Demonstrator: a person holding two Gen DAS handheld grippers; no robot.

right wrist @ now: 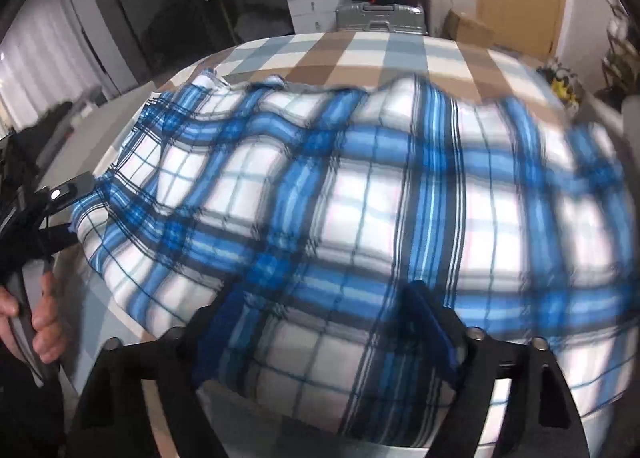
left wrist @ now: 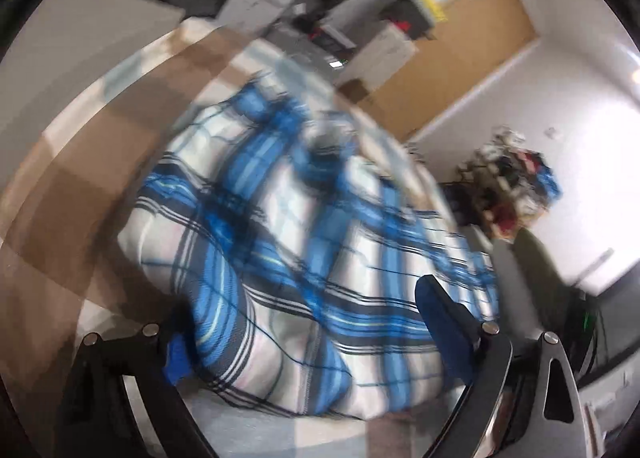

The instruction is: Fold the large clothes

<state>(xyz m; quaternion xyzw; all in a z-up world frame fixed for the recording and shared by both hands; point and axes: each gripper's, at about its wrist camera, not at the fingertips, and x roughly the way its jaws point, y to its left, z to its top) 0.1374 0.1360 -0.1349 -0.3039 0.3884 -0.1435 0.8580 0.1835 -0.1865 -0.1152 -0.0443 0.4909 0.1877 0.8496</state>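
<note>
Your blue plaid garment (right wrist: 360,193) lies spread and rumpled across the checked bed (right wrist: 360,53), filling mid-frame; no finished fold is evident. Left tongs (left wrist: 316,322) and right tongs (right wrist: 320,322) both stand apart over the cloth's near edge, clamping nothing.

Blue-and-white plaid garment (right wrist: 360,193), rumpled, spread over checked bedcover (right wrist: 360,53)
</note>
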